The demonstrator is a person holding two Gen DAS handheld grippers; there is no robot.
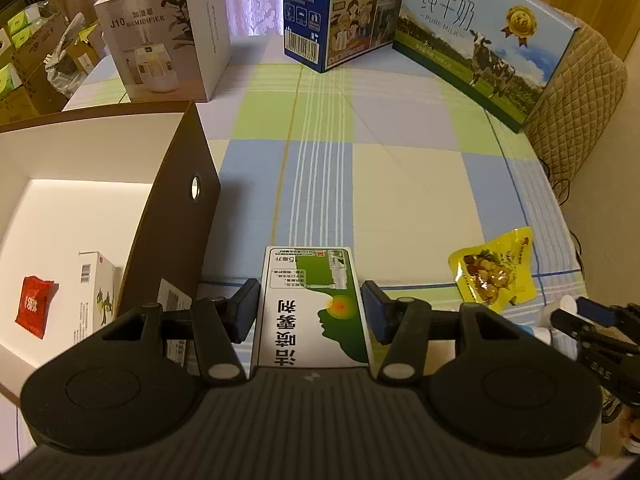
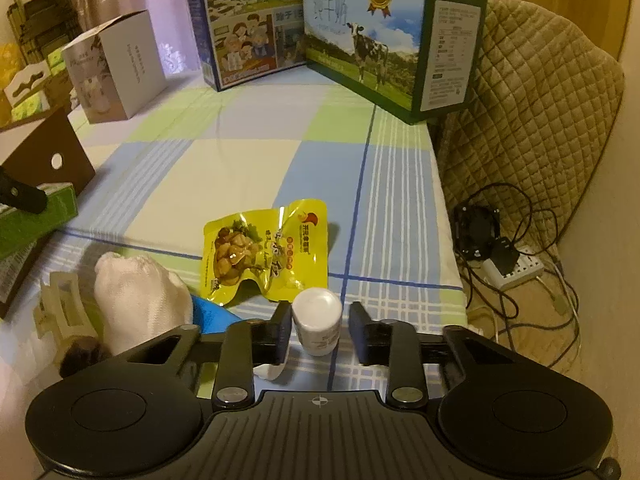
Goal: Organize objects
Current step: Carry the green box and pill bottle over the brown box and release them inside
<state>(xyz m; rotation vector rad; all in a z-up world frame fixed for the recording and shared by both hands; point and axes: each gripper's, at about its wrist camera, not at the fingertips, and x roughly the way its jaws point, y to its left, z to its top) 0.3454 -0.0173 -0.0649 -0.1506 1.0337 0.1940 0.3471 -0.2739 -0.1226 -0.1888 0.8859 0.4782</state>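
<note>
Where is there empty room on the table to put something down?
The checked tablecloth is bare in the middle, between the brown box, the milk cartons at the back and the yellow snack packet. The near edge is crowded: packet, small white bottle and white cloth bundle.

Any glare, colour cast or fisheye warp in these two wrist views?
Left wrist: warm dim cast, dark vignette corners; the storage box has a blown-out white floor; the pure milk carton bows with barrel distortion. Right wrist: same cast; specular glare on the yellow snack pouch; the white bottle is slightly soft; the table edge curves.
</note>
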